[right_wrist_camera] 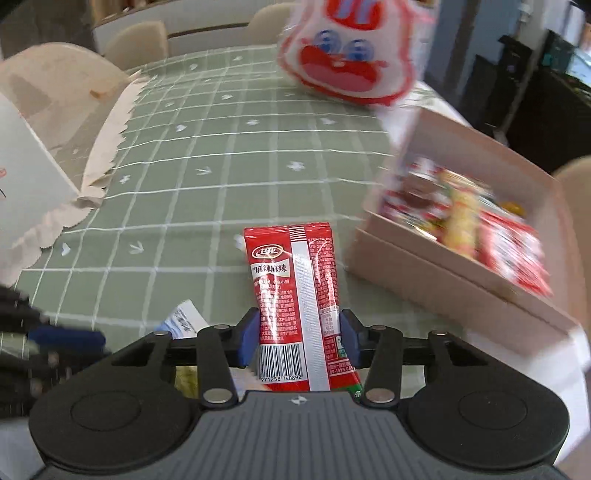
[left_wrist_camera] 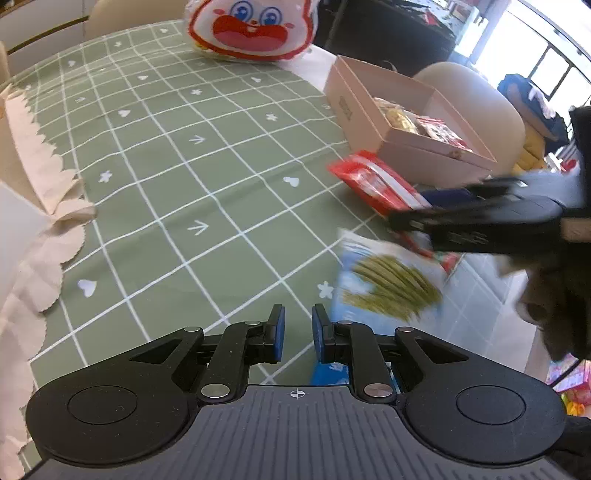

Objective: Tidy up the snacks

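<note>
You have two grippers in play. Your right gripper (right_wrist_camera: pixel 297 338) is clamped on one red snack packet (right_wrist_camera: pixel 295 302), barcode end toward the camera, held above the green checked tablecloth (right_wrist_camera: pixel 207 192) near the table's right edge. Your left gripper (left_wrist_camera: pixel 298 334) has its jaws nearly closed with nothing between them.

One pink box (right_wrist_camera: pixel 436 280) sits by the right edge, already holding several packets; blur makes them impossible to count. One cartoon-face bag (left_wrist_camera: pixel 251 29) stands at the far edge.

Only the left wrist view shows the blue packet with green sticks (left_wrist_camera: pixel 388 288) lying at the near right edge. Only the right wrist view shows the red packet's printing clearly. The blue packet's lower end is hidden behind your left gripper's fingers.
</note>
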`<action>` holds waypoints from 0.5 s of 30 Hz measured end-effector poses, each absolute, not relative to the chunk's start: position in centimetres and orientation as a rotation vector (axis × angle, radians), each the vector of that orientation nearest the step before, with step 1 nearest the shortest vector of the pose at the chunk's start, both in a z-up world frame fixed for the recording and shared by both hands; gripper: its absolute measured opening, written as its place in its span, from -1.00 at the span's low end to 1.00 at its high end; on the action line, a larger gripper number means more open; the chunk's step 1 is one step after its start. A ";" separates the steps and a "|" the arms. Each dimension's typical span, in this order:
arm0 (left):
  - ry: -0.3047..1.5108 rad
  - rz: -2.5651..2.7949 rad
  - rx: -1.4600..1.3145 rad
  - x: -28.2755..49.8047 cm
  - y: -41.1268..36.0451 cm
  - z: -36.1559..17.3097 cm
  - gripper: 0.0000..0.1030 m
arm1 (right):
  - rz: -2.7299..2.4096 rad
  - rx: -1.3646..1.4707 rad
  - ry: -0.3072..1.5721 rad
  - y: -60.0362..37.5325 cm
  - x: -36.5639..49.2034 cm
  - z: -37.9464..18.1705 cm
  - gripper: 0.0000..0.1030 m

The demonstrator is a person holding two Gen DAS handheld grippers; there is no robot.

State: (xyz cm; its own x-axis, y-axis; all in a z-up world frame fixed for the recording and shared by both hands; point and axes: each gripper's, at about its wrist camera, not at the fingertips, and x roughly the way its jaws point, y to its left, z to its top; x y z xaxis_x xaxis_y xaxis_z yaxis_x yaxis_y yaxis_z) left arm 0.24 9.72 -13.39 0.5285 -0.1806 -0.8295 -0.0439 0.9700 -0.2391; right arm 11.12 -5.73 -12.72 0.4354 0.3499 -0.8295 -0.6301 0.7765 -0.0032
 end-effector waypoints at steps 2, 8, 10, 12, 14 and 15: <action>1.016 -0.097 -0.233 0.5 9.3 -13.4 -0.64 | 0.618 -0.284 0.952 -8.5 10.5 -12.6 -0.13; 1.022 -0.145 -0.183 1.2 7.7 -13.4 -0.64 | 0.425 -0.286 0.935 -14.2 8.6 -13.7 -0.11; 1.024 -0.160 -0.163 1.3 7.1 -13.3 -0.64 | 0.412 -0.251 0.954 -15.8 8.3 -14.1 -0.08; 1.025 -0.175 -0.146 1.3 6.6 -13.2 -0.64 | 0.393 -0.252 0.958 -16.6 7.7 -14.1 -0.03; 1.025 -0.190 -0.133 1.1 6.5 -13.0 -0.64 | 0.391 -0.271 0.948 -16.9 6.7 -13.9 0.00; 1.024 -0.194 -0.130 1.0 6.6 -12.9 -0.64 | 0.399 -0.281 0.950 -16.9 6.2 -13.8 0.00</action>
State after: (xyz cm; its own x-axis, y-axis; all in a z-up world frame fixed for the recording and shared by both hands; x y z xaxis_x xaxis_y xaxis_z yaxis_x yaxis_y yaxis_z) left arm 1.00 6.59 -12.89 0.5050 -0.2209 -0.8343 0.0996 0.9751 -0.1980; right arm 6.16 -16.87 -13.84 0.5177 0.2057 -0.8305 -0.4482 0.8920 -0.0585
